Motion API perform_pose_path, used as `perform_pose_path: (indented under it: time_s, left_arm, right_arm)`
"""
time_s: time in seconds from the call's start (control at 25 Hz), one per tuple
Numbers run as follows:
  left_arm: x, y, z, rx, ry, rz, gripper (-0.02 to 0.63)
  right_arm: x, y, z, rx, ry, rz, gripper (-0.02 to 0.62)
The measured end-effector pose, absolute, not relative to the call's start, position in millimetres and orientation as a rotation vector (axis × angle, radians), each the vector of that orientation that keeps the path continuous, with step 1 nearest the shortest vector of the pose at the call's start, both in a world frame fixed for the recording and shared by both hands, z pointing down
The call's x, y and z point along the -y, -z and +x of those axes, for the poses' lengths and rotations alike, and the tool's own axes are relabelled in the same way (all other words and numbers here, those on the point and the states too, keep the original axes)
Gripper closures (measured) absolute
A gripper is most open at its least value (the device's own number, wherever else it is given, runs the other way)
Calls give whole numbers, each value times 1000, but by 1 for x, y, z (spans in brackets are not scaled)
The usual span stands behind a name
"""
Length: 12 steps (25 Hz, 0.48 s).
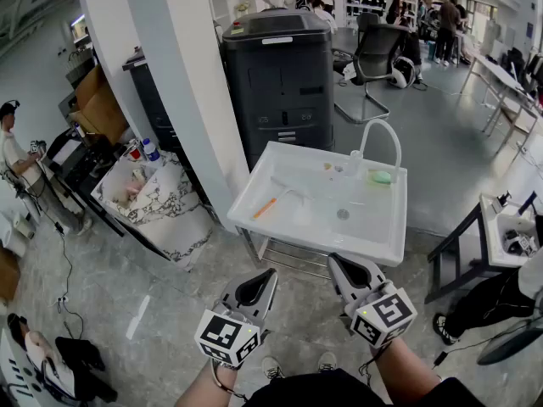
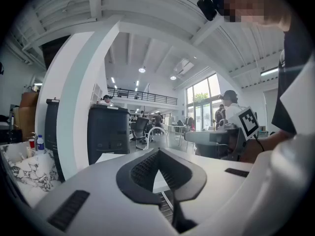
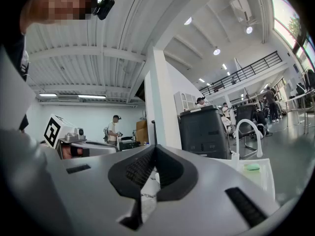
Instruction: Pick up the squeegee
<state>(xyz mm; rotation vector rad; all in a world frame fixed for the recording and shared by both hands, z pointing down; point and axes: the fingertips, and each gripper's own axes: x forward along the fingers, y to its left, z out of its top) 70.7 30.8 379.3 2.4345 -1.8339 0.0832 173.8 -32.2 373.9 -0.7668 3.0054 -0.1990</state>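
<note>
A white sink table (image 1: 254, 189) stands ahead of me in the head view. In its basin lies a thin tool with an orange handle (image 1: 265, 209), which looks like the squeegee. A white faucet (image 1: 383, 138) and a green sponge (image 1: 381, 176) are at the basin's far right. My left gripper (image 1: 267, 276) and right gripper (image 1: 337, 263) hover side by side short of the table's near edge, both shut and empty. In the left gripper view the left gripper's (image 2: 157, 150) pads meet. The right gripper's (image 3: 155, 147) pads also meet in the right gripper view, where the sponge (image 3: 252, 167) shows.
A black cabinet (image 1: 280, 75) and a white pillar (image 1: 178, 83) stand behind the sink. A marbled bin (image 1: 161, 202) sits to its left, a small table (image 1: 509, 227) to its right. A person (image 1: 17, 159) stands far left. An office chair (image 1: 377, 53) is farther back.
</note>
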Motion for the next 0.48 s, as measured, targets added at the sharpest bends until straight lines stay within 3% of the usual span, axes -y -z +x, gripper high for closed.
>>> perform_pose_path:
  time_s: [0.48]
  left_arm:
    - [-41, -384, 58, 1818, -74, 2444, 591]
  right_arm:
    - [24, -373, 162, -2993, 197, -752, 578]
